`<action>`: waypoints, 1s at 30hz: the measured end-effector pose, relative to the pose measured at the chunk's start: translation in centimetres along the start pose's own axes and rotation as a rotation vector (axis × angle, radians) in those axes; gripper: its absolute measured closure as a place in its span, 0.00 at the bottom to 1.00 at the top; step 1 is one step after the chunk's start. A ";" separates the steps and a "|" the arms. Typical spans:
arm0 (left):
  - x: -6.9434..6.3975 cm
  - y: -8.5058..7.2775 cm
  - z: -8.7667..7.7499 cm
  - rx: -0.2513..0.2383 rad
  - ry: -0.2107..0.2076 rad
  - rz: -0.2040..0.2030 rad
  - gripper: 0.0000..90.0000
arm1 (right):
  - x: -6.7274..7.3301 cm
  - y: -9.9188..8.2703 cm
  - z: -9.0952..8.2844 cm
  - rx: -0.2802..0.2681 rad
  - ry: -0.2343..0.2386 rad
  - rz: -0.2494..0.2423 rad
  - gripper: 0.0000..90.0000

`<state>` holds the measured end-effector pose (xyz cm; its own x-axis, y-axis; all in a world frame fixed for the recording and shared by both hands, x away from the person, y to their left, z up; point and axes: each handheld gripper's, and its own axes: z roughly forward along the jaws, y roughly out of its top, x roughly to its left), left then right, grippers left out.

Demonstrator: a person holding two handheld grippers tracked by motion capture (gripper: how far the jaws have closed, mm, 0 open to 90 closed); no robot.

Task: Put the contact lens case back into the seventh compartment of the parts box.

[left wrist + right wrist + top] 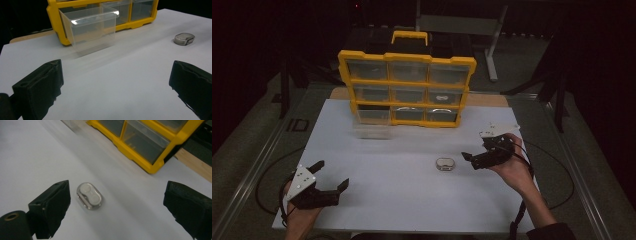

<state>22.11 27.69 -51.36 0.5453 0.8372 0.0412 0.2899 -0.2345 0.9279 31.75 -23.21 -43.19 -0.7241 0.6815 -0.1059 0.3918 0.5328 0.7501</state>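
a: the metal piece (445,164) — where is it right now?

b: lying flat on the white counter (402,200), a small shiny oval thing, in front of the yellow drawer box (407,87) and well apart from it. nothing holds it yet.

a: so how far along would you say this is?

b: early, i'd guess. one clear drawer (371,124) at the bottom left of the box is pulled out onto the counter, which looks like the place meant for the piece. picking it up and dropping it in are both left.

a: and the right claw (476,159)?

b: it's wide open, just beside the piece, jaws pointing left toward it. in the right gripper view the piece (89,195) sits close to one jaw, not centred between the two.

a: the left claw (331,180)?

b: also open and empty — low over the near left corner, hand under it, aimed roughly toward the drawer (91,30).
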 end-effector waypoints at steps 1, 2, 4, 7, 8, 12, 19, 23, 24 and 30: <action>0.0 0.0 0.0 0.001 0.000 0.000 0.00 | -0.2 0.1 0.1 -0.004 0.007 0.001 0.08; 0.0 0.0 0.0 0.000 0.000 0.000 0.00 | -0.3 0.2 0.2 -0.004 0.012 0.001 0.08; 0.0 0.0 0.0 0.000 -0.001 -0.001 0.00 | -0.5 0.4 0.5 0.011 0.008 -0.013 0.08; 0.0 -0.1 0.1 0.005 -0.003 0.001 0.00 | -0.9 0.8 0.8 0.018 0.013 -0.019 0.08; 0.0 -0.1 0.2 0.007 -0.003 0.002 0.00 | -1.0 0.9 0.9 0.014 0.019 -0.017 0.08; -0.1 -0.1 0.3 0.008 -0.005 0.003 0.00 | -1.5 0.9 1.8 0.035 0.026 -0.030 0.08; -0.1 -0.1 0.3 0.010 -0.009 0.004 0.00 | -1.7 0.7 3.6 0.087 0.033 -0.049 0.08; -0.2 -0.1 0.3 0.009 -0.009 0.004 0.00 | -1.4 0.8 4.8 0.130 0.050 -0.074 0.08; -0.2 -0.1 0.3 0.009 -0.009 0.004 0.00 | -1.4 0.8 4.8 0.130 0.050 -0.074 0.08; -0.2 -0.1 0.3 0.010 -0.011 0.007 0.00 | -0.7 1.0 6.1 0.162 0.063 -0.114 0.08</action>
<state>22.25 27.42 -51.61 0.5556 0.8303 0.0434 0.2943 -0.2452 0.9237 36.14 -20.12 -46.39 -0.8014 0.5817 -0.1392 0.3875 0.6822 0.6201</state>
